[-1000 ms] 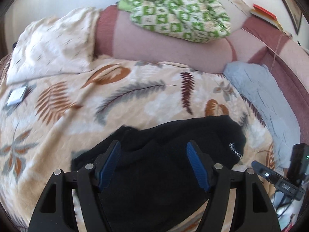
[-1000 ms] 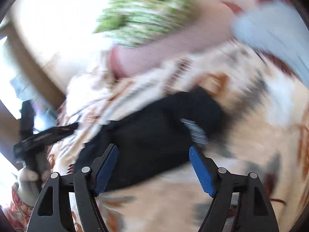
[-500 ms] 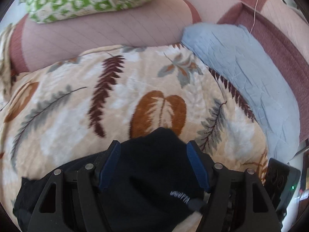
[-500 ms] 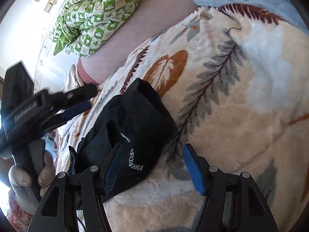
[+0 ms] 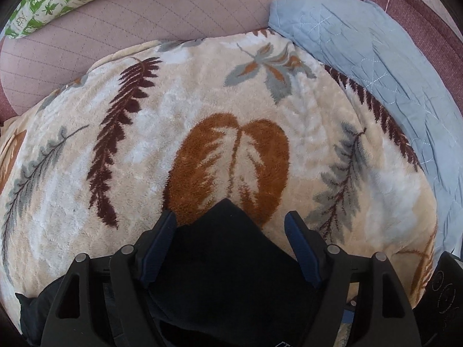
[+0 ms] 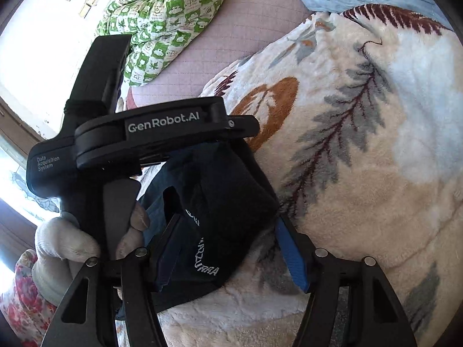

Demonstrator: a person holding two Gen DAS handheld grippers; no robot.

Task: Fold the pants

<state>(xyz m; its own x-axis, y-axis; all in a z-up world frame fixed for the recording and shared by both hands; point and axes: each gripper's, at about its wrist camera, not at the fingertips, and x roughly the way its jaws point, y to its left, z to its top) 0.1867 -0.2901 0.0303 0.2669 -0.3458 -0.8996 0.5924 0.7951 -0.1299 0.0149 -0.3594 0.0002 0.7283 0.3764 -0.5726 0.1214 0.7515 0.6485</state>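
The black pants (image 5: 231, 266) lie bunched on a leaf-patterned fleece blanket (image 5: 231, 110). In the left wrist view a pointed corner of them sits between the fingers of my left gripper (image 5: 230, 231), which is open and low over the cloth. In the right wrist view the pants (image 6: 225, 202) show white lettering, and my right gripper (image 6: 228, 248) is open with the cloth lying between its fingers. The left gripper's black body (image 6: 150, 133), held by a gloved hand (image 6: 66, 243), hovers just above the pants there.
A pink quilted bolster (image 5: 139, 17) runs along the far edge of the blanket. A green checked quilt (image 6: 162, 17) lies on it. A light blue quilted cover (image 5: 376, 66) lies at the right. A window is at the left in the right wrist view.
Both grippers have come down closer to the pants. The left gripper has swung right toward the pants' pointed corner. The right gripper now straddles the lettered edge.
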